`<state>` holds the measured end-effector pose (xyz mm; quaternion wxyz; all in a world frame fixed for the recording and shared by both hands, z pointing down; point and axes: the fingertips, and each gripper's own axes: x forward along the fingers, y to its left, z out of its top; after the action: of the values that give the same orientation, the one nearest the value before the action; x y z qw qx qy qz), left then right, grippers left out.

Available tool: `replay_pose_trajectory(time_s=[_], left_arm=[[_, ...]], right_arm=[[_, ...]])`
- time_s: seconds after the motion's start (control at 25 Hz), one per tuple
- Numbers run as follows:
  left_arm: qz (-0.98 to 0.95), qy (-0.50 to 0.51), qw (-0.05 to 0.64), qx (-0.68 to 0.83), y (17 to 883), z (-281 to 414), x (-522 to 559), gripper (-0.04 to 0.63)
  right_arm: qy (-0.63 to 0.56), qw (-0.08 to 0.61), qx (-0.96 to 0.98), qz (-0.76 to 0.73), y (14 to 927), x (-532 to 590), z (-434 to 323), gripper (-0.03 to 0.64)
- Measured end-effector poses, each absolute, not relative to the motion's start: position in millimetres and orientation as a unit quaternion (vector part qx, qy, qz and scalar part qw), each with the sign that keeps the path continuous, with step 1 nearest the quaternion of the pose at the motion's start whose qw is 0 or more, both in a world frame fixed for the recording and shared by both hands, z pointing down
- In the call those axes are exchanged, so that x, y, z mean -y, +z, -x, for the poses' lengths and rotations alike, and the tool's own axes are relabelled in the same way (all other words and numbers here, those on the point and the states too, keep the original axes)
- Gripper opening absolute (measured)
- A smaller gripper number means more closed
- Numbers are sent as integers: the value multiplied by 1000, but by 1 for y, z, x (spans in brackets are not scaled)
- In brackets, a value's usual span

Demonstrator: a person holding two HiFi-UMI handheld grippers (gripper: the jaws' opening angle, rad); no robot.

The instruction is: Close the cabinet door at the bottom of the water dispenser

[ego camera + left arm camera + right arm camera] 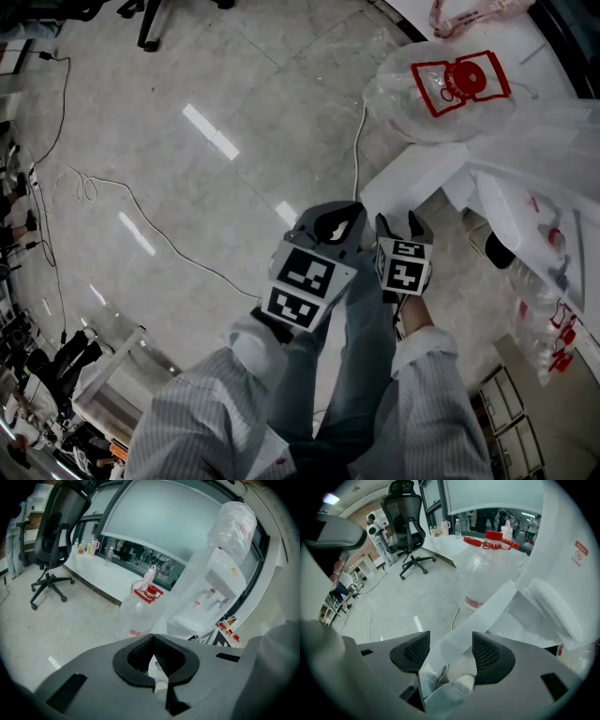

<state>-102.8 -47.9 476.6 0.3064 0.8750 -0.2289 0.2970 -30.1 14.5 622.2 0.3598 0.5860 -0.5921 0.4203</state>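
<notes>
The white water dispenser stands at the right with a plastic-wrapped bottle on top. Its bottom cabinet door hangs open, a white panel swung out over the floor. My right gripper is open and points steeply down, with the door's edge between its jaws and a gap at the left pad. In the head view the right gripper sits just below the door's corner. My left gripper is shut with nothing in it, and the left gripper hangs beside the right one.
A large clear water bottle with a red cap stands on the floor beside the door. A white cable runs past it. A black office chair stands far left by a low ledge. My legs are below the grippers.
</notes>
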Motion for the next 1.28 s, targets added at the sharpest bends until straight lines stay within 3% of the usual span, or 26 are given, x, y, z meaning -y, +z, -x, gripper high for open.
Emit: replay_pose_trajectory(time_s=[0.36, 1.28], left_arm=[[-871, 300, 305, 241, 480, 117, 54, 11], [-876, 317, 296, 210, 483, 105, 28, 11]], right_arm=[[487, 331, 536, -605, 642, -29, 32, 268], [523, 344, 497, -601, 652, -68, 32, 245]])
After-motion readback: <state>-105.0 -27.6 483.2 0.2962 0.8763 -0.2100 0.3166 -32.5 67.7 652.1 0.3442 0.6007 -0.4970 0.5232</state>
